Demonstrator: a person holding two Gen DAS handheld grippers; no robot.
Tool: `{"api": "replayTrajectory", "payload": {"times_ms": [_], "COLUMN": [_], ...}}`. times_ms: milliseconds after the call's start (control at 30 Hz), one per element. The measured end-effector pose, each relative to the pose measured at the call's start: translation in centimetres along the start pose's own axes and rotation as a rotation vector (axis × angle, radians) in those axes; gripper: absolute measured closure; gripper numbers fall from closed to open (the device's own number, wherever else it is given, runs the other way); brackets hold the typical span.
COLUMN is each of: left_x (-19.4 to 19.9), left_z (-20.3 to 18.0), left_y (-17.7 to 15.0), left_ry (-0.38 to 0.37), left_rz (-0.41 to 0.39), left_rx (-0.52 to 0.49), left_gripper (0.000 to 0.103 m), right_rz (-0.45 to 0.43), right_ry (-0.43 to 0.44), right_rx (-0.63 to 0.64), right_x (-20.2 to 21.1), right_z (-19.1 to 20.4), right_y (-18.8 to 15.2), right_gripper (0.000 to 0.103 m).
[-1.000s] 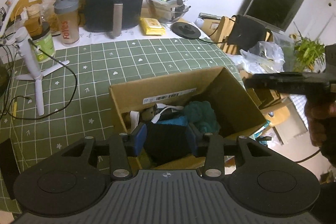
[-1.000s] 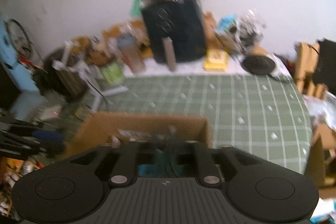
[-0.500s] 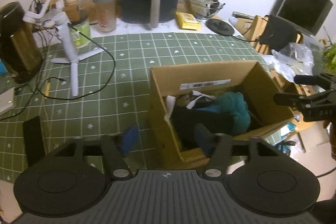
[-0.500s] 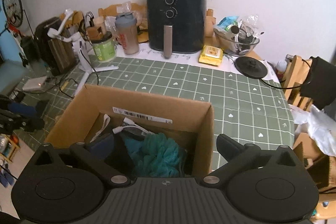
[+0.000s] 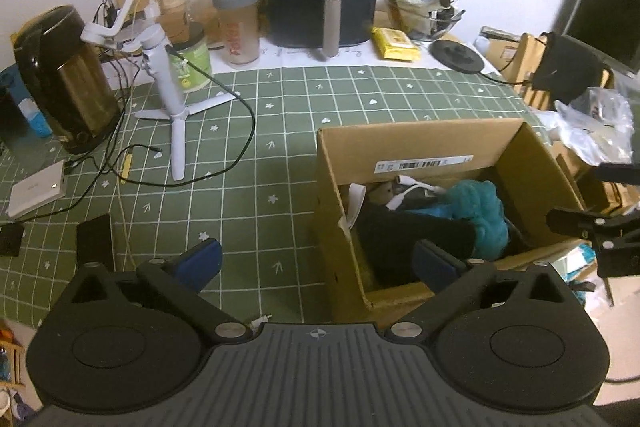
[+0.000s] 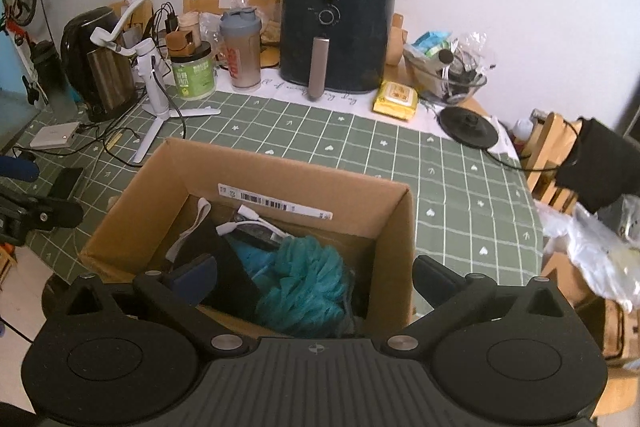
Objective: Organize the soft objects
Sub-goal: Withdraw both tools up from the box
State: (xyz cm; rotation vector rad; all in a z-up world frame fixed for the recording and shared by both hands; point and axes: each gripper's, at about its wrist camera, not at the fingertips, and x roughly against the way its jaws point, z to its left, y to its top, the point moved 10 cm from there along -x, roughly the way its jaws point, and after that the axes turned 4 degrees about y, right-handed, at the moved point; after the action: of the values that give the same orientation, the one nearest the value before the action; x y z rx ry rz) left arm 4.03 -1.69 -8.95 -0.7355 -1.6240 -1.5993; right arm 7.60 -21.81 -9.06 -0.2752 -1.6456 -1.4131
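Teal bath pouf (image 6: 304,279) and black cloth (image 5: 412,231) lie released in cardboard box (image 6: 280,179); left gripper (image 5: 316,259) jaws are opening empty, right gripper (image 6: 312,275) is spread empty; next soft item must be found.

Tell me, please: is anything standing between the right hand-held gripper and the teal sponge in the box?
Nothing visible does. The right hand-held gripper is open above the cardboard box, and the teal sponge lies uncovered on top, beside a black cloth.

Left gripper (image 5: 316,263) tilted downward over the near left corner of the cardboard box (image 5: 420,139), jaws opening wide with nothing between them, right gripper (image 6: 314,277) angled down over the box's near right corner, jaws spread fully, empty
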Motion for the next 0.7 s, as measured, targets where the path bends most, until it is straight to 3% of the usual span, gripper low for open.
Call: {"api": "replayTrajectory", "payload": {"times_ms": [333,700], "left_x": [0.0,0.0], "left_z": [-3.1,-4.8], "left_y": [-1.5,-2.2], "left_ry": [0.04,0.047], "left_rz": [0.069,0.118], "left_rx": [-0.075,-0.072], "left_gripper": [0.0,0.0], "right_rz": [0.153,0.232], "right_ry": [0.005,-0.033], "right_rx": [0.001,-0.046], "right_x": [-0.2,0.1], "right_z": [0.0,-1.8], "right_y": [-3.2,-4.9], "right_gripper": [0.0,0.0]}}
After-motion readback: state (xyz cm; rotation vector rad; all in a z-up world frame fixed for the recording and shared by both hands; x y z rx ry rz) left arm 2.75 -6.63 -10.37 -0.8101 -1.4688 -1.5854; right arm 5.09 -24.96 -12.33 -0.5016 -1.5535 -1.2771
